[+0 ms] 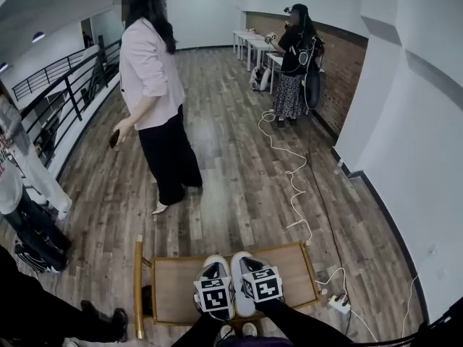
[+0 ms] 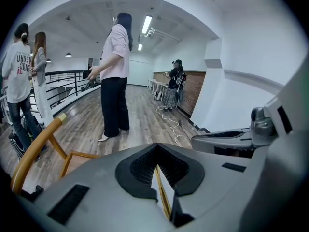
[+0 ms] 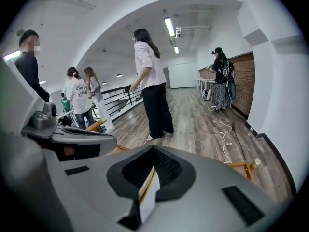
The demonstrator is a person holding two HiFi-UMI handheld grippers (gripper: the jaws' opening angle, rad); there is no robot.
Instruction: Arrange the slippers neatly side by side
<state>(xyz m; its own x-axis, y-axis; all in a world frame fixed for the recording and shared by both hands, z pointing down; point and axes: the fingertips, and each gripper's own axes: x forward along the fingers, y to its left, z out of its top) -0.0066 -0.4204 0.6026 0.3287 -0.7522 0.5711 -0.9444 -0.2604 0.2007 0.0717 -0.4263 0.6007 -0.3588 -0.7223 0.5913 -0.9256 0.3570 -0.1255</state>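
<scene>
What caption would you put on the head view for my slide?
Two pale slippers side by side on a wooden-framed table, left claw and right claw over them, bystanders beyond.

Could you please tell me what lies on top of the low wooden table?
Two white slippers lie side by side there; the left gripper and right gripper cover their near ends.
</scene>
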